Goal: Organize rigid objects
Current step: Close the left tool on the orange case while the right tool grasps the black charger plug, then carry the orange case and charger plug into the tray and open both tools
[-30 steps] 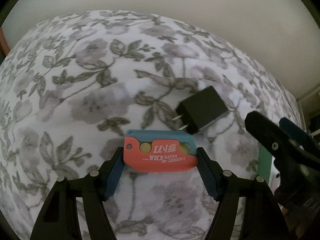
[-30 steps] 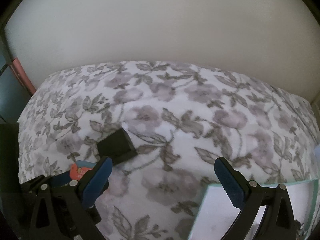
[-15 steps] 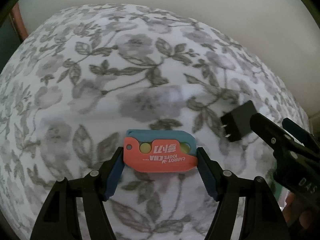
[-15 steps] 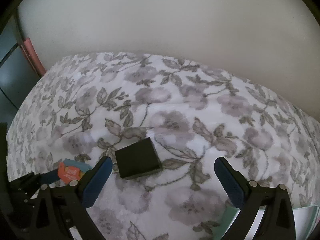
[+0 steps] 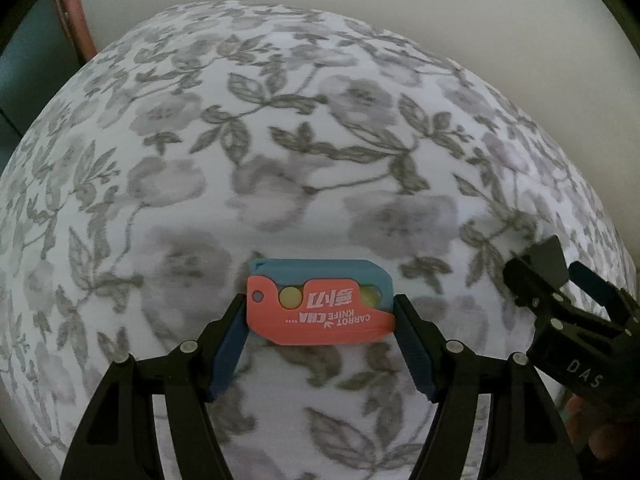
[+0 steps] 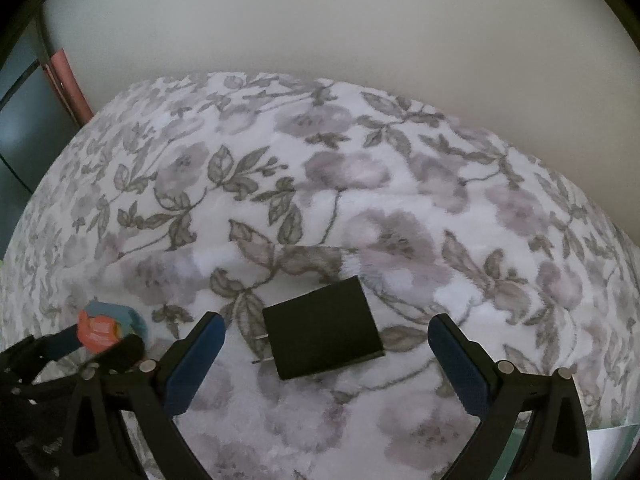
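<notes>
L gripper [image 5: 321,322] is clamped on the knife [image 5: 320,304], a small coral and teal folding cutter printed "CARROT KNIFE". Both blue pads [image 5: 226,354] press its short ends, and it sits crosswise between them, lettering upside down to the cam. It's held above the blanket [image 5: 280,152], a white cloth w/ grey flowers and leaves; can't tell if it touches the cloth.

In the L wrist view the R gripper [image 5: 560,292] comes in at 3 o'clock, black frame w/ a blue finger, and a dark corner of the charger [image 5: 554,250] shows just past its tip. A bit of skin shows at the frame's lower right edge.

R wrist view: R gripper [image 6: 326,354] is spread wide, nothing in it. The charger [image 6: 322,330], a black block, lies flat on the blanket [image 6: 360,184] between the two pads [image 6: 198,358], apart from both, nearer the L one. Its two prongs point toward 8 o'clock. Can't tell the gripper's height over the cloth.

The L gripper [image 6: 102,334] w/ the knife [image 6: 100,326] sits at 9 o'clock of the charger, near the frame's L edge, close beside the R gripper's L finger.

A pale wall [image 6: 360,32] runs behind the blanket at 12. A reddish post [image 6: 68,88] stands at 10 o'clock. A pale green edge [image 6: 612,436] shows at 4 o'clock.
</notes>
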